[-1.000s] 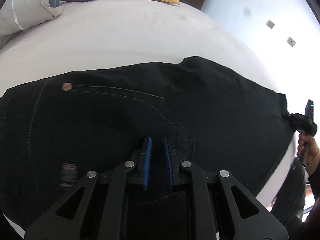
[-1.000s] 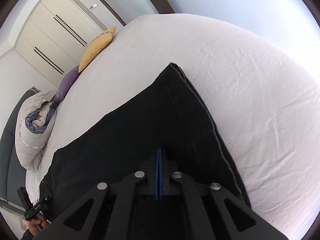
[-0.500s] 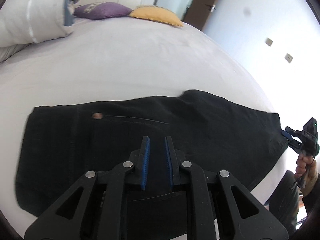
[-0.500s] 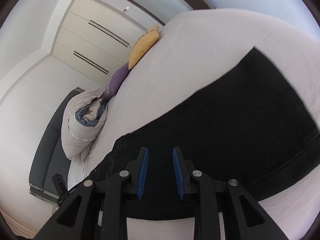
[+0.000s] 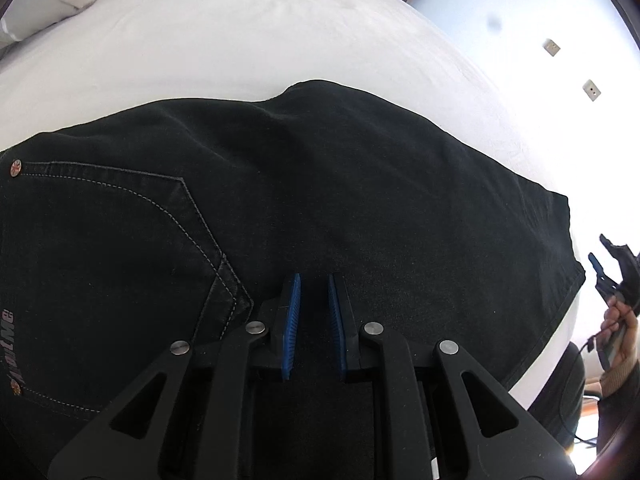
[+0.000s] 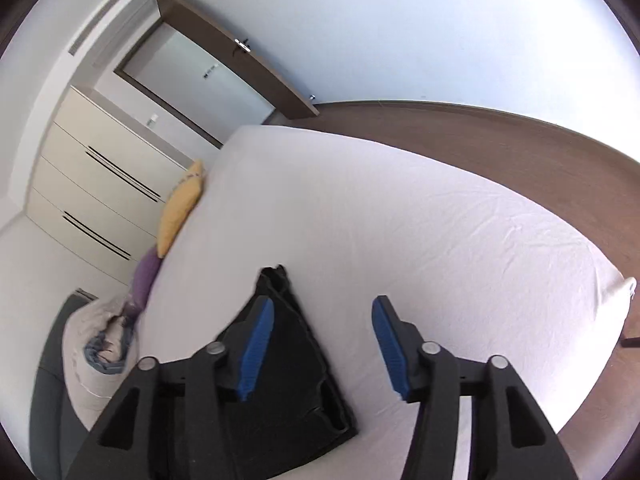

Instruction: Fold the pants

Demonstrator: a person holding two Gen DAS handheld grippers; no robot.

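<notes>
- Black denim pants (image 5: 360, 200) lie flat on white-sheeted bed (image 5: 240, 40).
- Left claw (image 5: 314, 320) above them: narrow gap, gripping nothing.
- Right claw (image 6: 322, 344) is opening, empty.

Partly legible logo on pants (image 5: 320, 208)

Black pants (image 5: 320, 200) spread flat across the white bed (image 5: 240, 40), back pocket at left, hem near the bed's right edge, left gripper (image 5: 314, 280) above them with a narrow gap between blue pads, right gripper (image 5: 612, 268) off the bed's right edge, hand (image 5: 620, 332) on its handle
</notes>
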